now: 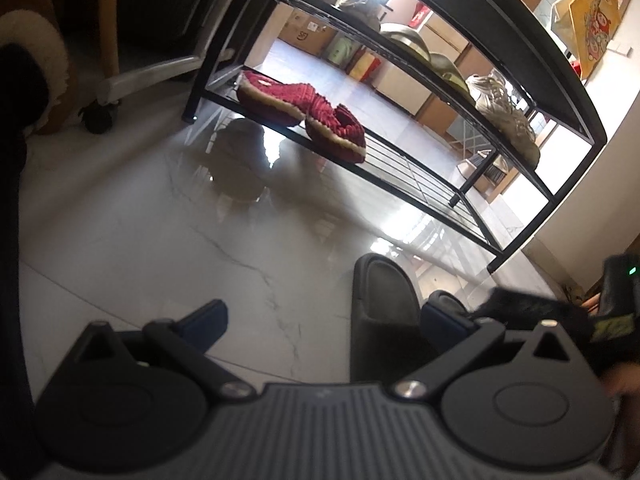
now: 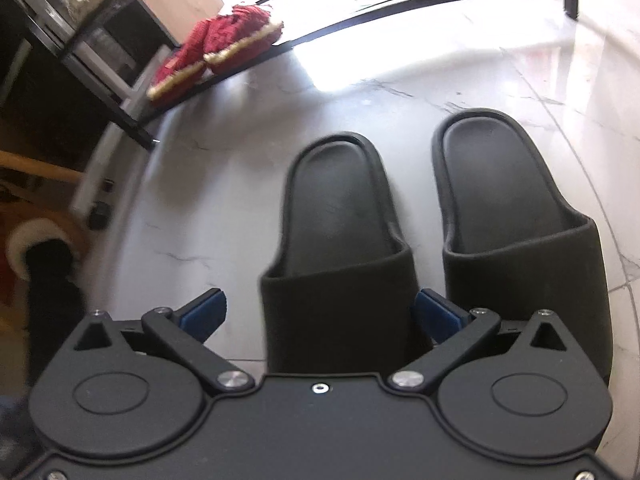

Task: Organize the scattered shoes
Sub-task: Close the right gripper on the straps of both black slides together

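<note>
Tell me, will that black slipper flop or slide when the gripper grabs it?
The left black slipper looks thick and moulded, so it probably keeps its shape rather than flopping. It likely weighs little. On the glossy floor it may skid if nudged, so the open right gripper should squeeze the strap from both sides.

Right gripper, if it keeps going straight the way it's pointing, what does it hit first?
The right gripper, open, already straddles the strap of the left black slide. Straight on, it would likely press into that strap first, though depth is hard to judge.
</note>
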A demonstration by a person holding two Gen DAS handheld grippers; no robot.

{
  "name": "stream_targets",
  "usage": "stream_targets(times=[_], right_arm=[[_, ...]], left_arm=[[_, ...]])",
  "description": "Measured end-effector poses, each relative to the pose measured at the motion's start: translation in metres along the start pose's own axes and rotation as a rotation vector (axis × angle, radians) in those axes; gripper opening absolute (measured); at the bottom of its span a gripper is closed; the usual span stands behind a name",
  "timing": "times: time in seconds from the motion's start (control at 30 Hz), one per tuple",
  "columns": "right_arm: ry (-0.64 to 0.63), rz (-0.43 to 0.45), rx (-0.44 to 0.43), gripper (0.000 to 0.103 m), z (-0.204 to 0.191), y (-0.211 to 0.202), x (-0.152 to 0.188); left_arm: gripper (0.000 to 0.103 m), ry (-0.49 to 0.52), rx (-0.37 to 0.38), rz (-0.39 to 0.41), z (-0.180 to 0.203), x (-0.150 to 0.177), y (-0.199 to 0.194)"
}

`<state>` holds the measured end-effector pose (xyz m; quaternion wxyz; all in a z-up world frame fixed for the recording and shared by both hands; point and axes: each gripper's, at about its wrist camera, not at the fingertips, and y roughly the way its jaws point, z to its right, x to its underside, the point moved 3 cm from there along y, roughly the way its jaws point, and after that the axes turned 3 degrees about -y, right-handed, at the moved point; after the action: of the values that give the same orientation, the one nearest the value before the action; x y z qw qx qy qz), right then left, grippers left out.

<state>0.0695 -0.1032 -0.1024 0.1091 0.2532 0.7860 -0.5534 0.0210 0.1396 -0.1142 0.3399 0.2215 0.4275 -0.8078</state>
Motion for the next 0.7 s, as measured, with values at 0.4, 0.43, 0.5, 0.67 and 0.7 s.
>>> stream_targets(times=[0.4, 0.43, 0.5, 0.67, 0.7], right_arm=[[0.234, 0.109, 0.168, 0.103, 0.099, -0.039, -0.021], [0.262, 0.106, 0.177, 0.103, 0.105, -0.037, -0.018], [0.331, 0.107, 0.196, 0.103, 0.118, -0.033, -0.006], [0.421, 0.109, 0.181, 0.103, 0.126, -0.021, 0.016], [0.427, 0.113, 0.18, 0.103, 0.125, -0.019, 0.017]], left_arm=[[0.102, -0.014, 0.013, -0.001, -0.001, -0.002, 0.001], [0.102, -0.014, 0.014, 0.0, -0.001, -0.002, 0.001], [0.102, -0.013, 0.015, -0.003, -0.002, -0.003, 0.001], [0.102, -0.01, 0.013, -0.013, -0.001, -0.005, 0.003], [0.102, -0.008, 0.013, -0.013, -0.001, -0.004, 0.003]])
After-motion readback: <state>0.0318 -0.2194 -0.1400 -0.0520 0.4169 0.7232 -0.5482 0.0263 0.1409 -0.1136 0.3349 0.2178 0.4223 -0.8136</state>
